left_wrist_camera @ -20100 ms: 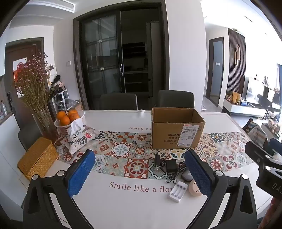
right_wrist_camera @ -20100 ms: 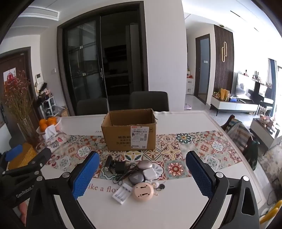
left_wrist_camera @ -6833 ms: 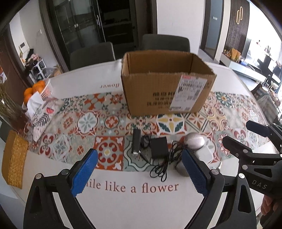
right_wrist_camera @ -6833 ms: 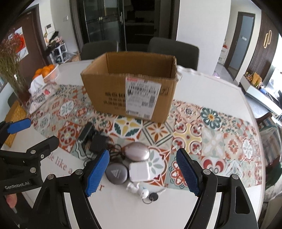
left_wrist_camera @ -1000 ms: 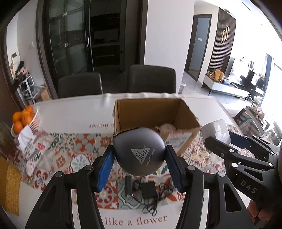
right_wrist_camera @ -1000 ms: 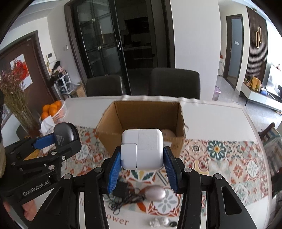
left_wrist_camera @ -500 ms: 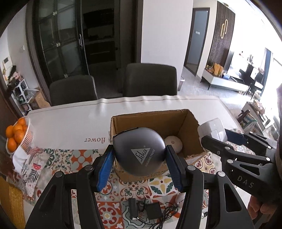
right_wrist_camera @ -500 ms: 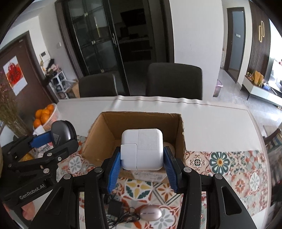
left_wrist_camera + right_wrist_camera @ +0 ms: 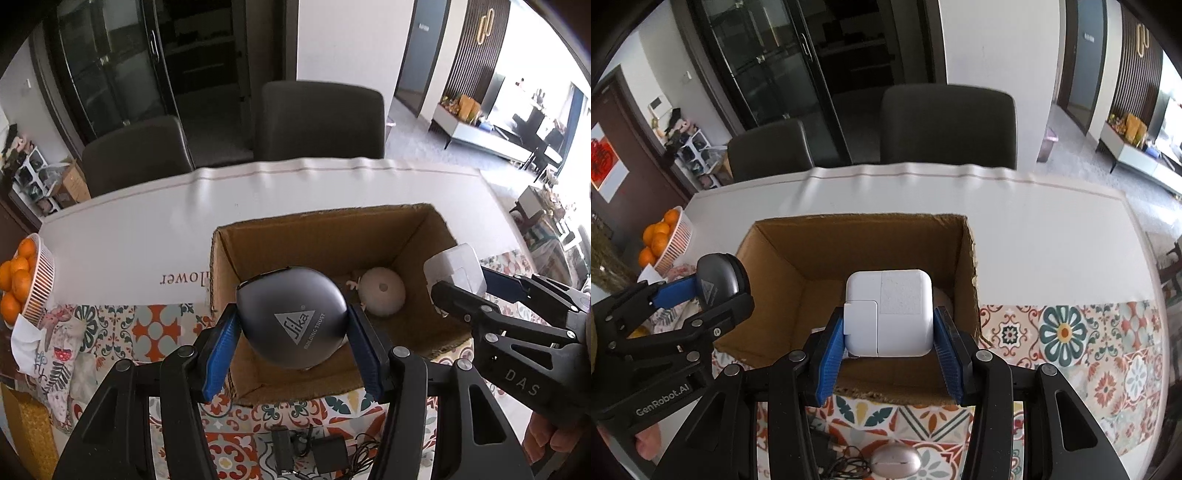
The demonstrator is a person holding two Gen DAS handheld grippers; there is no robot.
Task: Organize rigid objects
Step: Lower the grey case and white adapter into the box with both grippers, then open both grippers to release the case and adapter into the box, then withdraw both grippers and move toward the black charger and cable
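In the centre of the left wrist view I see the dark grey rounded case (image 9: 291, 317), printed with a triangle logo, clamped between the blue pads of my left gripper (image 9: 291, 343), held above the open cardboard box (image 9: 417, 229) that fills the middle of the frame. In the right wrist view the white square charger (image 9: 888, 314) sits at centre frame, squeezed between the pads of my right gripper (image 9: 888, 350), also over the box's open top. Inside the box, toward its right wall in the left view, a pale round device (image 9: 382, 291) lies on the bottom. At the bottom edge of the left view a black adapter with tangled cable (image 9: 328, 452) rests on the patterned runner (image 9: 155, 325); at the bottom of the right view a silvery oval case (image 9: 895, 461) lies on the same cloth. A basket of oranges (image 9: 22, 277) sits at the left edge, and two dark chairs (image 9: 321, 122) stand behind the white table (image 9: 129, 229) in the upper half
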